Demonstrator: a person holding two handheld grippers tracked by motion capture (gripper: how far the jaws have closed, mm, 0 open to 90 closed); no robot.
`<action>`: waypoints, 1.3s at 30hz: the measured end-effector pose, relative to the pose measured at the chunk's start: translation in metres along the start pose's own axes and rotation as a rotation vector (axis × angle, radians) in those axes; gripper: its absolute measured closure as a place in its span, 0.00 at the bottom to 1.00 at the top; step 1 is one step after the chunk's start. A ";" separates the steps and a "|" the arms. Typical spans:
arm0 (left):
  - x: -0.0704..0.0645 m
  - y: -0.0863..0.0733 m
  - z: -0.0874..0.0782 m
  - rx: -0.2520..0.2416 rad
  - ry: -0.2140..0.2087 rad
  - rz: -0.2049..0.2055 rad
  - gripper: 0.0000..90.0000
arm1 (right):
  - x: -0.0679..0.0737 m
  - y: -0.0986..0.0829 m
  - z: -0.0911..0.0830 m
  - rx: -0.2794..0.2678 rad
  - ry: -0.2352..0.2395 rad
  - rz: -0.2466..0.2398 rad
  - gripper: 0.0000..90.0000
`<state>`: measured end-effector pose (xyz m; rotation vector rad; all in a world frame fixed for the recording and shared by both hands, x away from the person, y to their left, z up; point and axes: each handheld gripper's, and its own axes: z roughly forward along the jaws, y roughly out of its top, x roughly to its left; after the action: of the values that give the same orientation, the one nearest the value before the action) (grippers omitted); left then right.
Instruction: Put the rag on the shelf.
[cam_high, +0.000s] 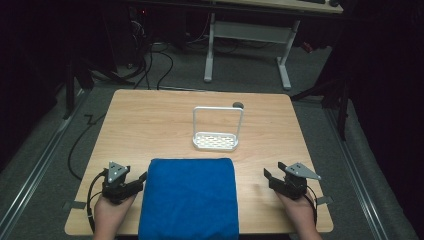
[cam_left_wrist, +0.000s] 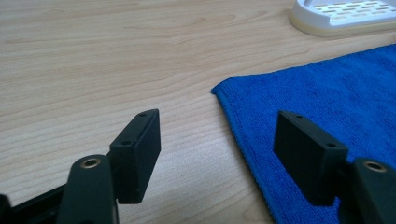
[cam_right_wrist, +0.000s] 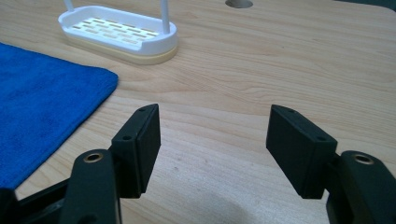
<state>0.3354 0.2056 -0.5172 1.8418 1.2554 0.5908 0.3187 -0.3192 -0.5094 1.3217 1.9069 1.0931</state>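
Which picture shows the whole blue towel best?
The high view: the folded blue towel lies almost whole between both grippers. The left gripper view catches just its near corner and edge, and the right gripper view just one rounded corner at its left side.

cloth (cam_high: 189, 197): blue | rack (cam_high: 216, 141): white, slotted | table (cam_high: 150, 125): light woodgrain

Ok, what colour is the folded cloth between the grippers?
Solid bright blue, no pattern. The cloth shows best in the high view.
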 end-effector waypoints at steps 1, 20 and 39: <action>0.002 -0.001 0.000 -0.002 -0.010 -0.019 0.41 | 0.000 0.001 0.000 0.000 0.003 0.000 0.39; -0.009 0.028 0.051 0.055 -0.004 -0.042 0.53 | 0.010 0.004 0.002 -0.003 0.061 -0.049 0.43; -0.011 0.023 0.065 0.123 -0.059 -0.060 0.89 | 0.058 0.019 0.045 0.086 0.153 -0.074 0.60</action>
<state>0.3916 0.1683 -0.5336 1.9011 1.3280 0.4320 0.3438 -0.2475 -0.5161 1.2331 2.1189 1.1136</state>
